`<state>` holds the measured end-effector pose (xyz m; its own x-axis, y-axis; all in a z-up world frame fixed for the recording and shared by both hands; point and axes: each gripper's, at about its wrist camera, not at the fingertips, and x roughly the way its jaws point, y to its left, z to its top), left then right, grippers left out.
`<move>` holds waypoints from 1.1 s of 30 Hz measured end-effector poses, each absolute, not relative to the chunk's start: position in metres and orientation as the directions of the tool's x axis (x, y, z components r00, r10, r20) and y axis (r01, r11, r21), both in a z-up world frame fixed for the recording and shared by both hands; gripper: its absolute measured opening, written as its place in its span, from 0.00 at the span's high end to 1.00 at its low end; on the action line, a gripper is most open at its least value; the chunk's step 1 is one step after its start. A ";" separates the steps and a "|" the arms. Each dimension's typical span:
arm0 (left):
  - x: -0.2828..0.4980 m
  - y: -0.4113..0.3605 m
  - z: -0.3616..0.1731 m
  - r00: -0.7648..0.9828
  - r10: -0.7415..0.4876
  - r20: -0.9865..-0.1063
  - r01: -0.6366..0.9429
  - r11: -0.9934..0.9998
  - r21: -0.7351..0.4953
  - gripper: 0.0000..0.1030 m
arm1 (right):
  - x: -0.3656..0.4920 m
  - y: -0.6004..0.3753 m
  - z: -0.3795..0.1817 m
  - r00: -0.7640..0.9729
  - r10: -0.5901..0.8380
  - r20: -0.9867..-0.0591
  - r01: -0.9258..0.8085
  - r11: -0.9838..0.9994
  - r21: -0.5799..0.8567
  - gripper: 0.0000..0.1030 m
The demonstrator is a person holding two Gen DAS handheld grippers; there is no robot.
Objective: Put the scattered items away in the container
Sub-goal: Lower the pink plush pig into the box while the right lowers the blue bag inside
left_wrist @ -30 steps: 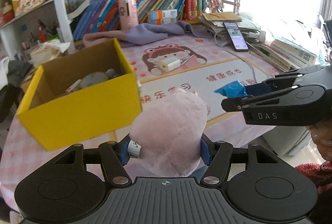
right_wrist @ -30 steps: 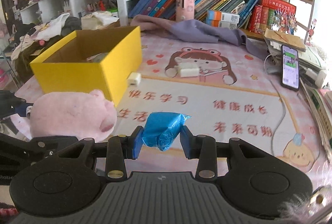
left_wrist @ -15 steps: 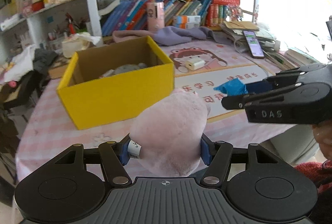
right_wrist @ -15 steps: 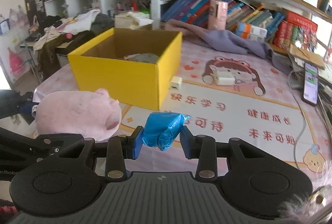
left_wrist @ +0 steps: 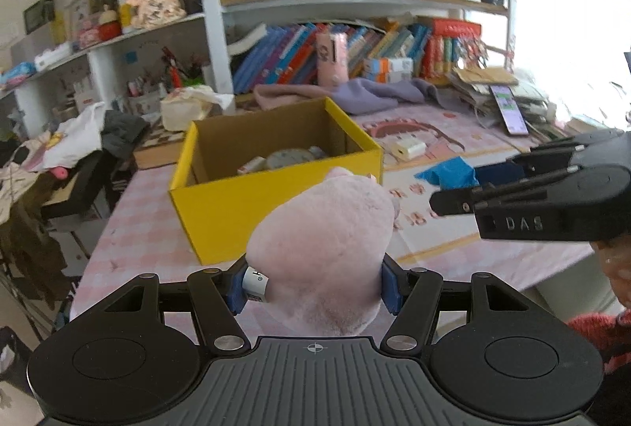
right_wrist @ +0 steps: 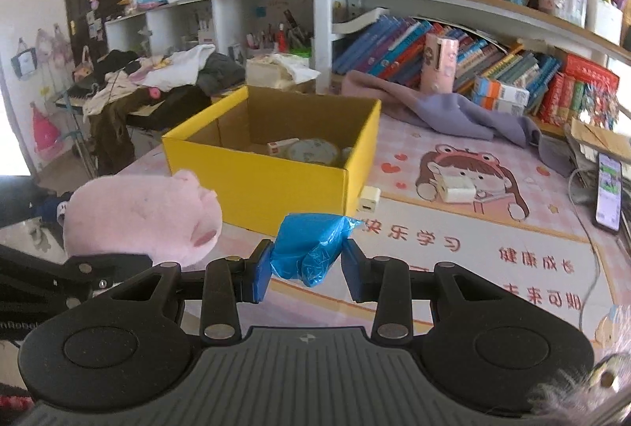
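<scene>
Pink plush pig point(left_wrist: 323, 248): clamped in left gripper point(left_wrist: 315, 286), held above the table's near edge, snout apparently pointing forward toward the box. Blue plastic bag point(right_wrist: 309, 248): pinched in right gripper point(right_wrist: 303, 268), alongside. Yellow cardboard box point(left_wrist: 276, 197): straight ahead, open-topped, long axis crosswise, nearer the left gripper. White charger point(right_wrist: 368, 199): beside the box.

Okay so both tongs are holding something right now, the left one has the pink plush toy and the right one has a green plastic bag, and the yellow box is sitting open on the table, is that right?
Nearly. The bag is blue, not green: the right wrist view shows the right tongs shut on a crumpled blue plastic bag. The rest stands: the left tongs hold the pink plush toy, and the yellow box sits open on the table.
</scene>
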<state>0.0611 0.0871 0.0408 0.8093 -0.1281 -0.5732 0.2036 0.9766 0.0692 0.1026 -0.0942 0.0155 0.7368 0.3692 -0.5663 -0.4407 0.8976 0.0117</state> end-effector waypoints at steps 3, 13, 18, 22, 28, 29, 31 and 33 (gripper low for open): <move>0.063 0.092 0.048 0.829 -0.115 -0.548 0.185 0.980 0.074 0.40 | 0.104 -0.087 0.020 0.741 0.375 -0.557 -0.457 0.889 -0.008 0.66; 0.094 0.105 0.073 0.877 -0.075 -0.475 0.130 0.988 0.084 0.40 | 0.141 -0.072 0.041 0.758 0.420 -0.500 -0.485 0.875 0.001 0.66; 0.112 0.109 0.075 0.877 -0.055 -0.478 0.102 0.992 0.074 0.39 | 0.170 -0.059 0.044 0.742 0.454 -0.492 -0.515 0.857 0.015 0.66; 0.138 0.111 0.073 0.872 -0.050 -0.488 0.098 0.993 0.072 0.39 | 0.192 -0.049 0.042 0.721 0.472 -0.508 -0.542 0.840 0.011 0.66; 0.185 0.108 0.069 0.863 -0.045 -0.504 0.092 0.993 0.070 0.39 | 0.233 -0.042 0.037 0.700 0.474 -0.534 -0.564 0.826 -0.007 0.66; 0.193 0.107 0.068 0.860 -0.042 -0.508 0.092 0.993 0.073 0.39 | 0.240 -0.042 0.036 0.697 0.473 -0.539 -0.565 0.825 -0.007 0.66; 0.209 0.108 0.065 0.854 -0.040 -0.519 0.089 0.994 0.070 0.39 | 0.255 -0.041 0.033 0.691 0.471 -0.549 -0.568 0.823 -0.010 0.66; 0.227 0.110 0.059 0.843 -0.044 -0.535 0.090 0.994 0.061 0.39 | 0.271 -0.039 0.030 0.683 0.467 -0.562 -0.574 0.819 -0.018 0.66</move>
<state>0.2266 0.1100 0.0593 0.8434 -0.0441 -0.5355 0.0904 0.9941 0.0605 0.2706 -0.0393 0.0296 0.6832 0.4667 -0.5616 -0.5742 0.8185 -0.0182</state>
